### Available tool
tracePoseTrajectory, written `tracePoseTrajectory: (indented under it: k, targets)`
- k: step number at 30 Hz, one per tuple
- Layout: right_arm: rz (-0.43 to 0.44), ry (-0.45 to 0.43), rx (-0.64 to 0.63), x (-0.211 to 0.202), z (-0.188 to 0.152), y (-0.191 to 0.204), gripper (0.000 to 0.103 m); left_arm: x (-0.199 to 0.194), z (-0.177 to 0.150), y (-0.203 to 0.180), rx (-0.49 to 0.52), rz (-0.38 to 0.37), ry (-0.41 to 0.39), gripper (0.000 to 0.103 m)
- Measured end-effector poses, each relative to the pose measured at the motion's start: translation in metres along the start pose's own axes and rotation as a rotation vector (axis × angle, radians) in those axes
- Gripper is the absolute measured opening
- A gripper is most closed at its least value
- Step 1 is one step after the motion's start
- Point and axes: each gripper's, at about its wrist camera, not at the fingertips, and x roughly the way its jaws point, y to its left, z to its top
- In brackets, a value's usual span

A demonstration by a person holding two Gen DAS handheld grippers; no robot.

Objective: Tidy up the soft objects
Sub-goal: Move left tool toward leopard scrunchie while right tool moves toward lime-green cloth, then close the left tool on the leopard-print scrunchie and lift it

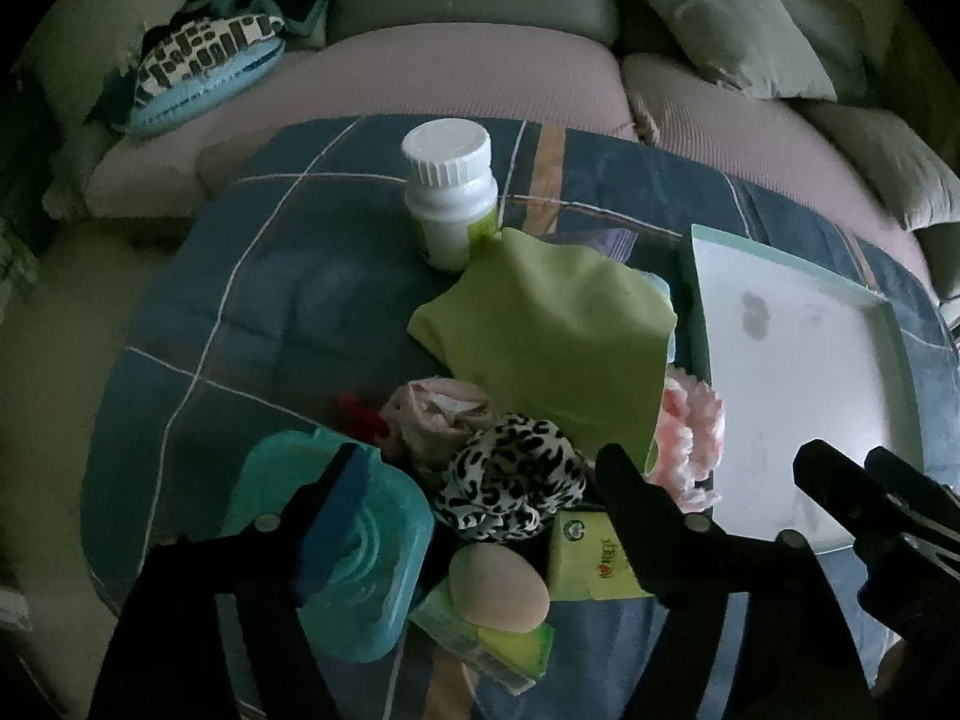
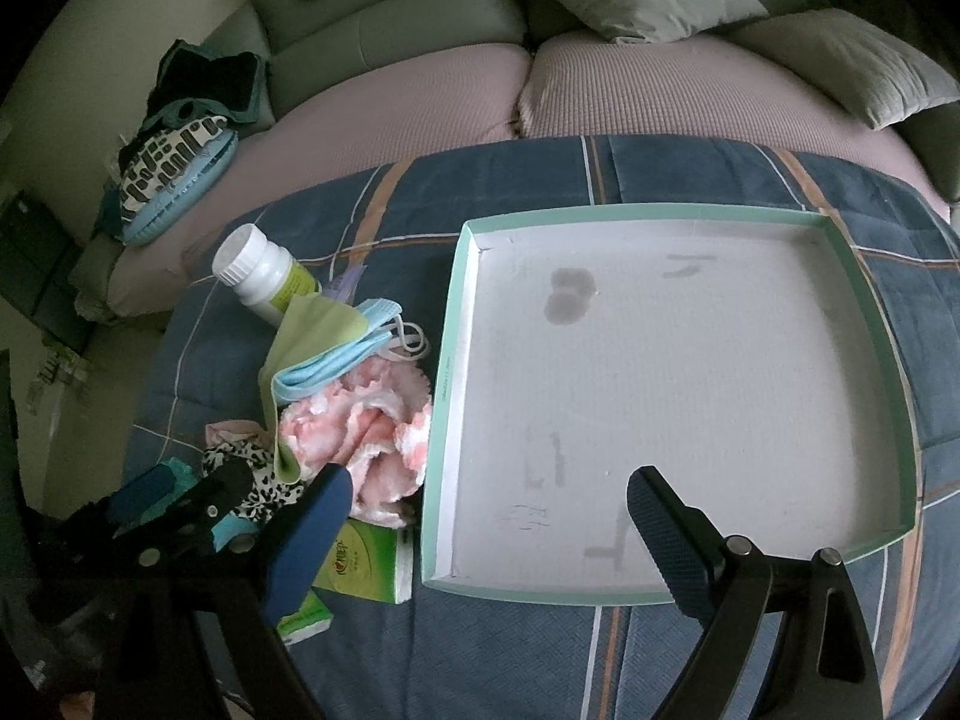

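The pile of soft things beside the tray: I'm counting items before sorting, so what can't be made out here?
- Light blue face mask: left wrist view shows only a sliver; green cloth covers it.
- Red item: mostly hidden behind the pile.
- Teal plastic case: partly blocked by the left gripper fingers.

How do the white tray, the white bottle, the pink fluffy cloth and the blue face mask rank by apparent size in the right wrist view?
1. white tray
2. pink fluffy cloth
3. blue face mask and white bottle: look alike, unranked.
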Motion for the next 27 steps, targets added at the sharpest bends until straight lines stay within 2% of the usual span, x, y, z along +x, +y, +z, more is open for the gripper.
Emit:
tracePoseTrajectory:
  k: [1,6,9,16,21,27]
  targets:
    - [0.0,0.0,0.0,0.0,0.0,0.001,0.095,0.0,0.0,-0.001,0.007,0.001,-0.004,0.075]
    - [0.0,0.0,0.0,0.0,0.0,0.0,0.095,0.004,-0.001,-0.008,0.041,-0.02,0.006,0.055]
    - [0.001,0.001,0.0,0.0,0.001,0.0,0.095,0.008,-0.002,-0.013,0.062,-0.015,0.017,0.049]
    - [0.004,0.002,-0.003,0.0,0.0,0.002,0.095,0.014,-0.002,-0.015,0.07,-0.007,0.03,0.045]
    - [0.005,0.003,-0.002,0.0,0.001,0.002,0.095,0.012,-0.002,-0.009,0.037,-0.049,0.021,0.024]
    - [0.006,0.002,-0.001,0.0,0.0,0.002,0.095,0.01,0.0,-0.002,-0.001,-0.078,0.008,0.02]
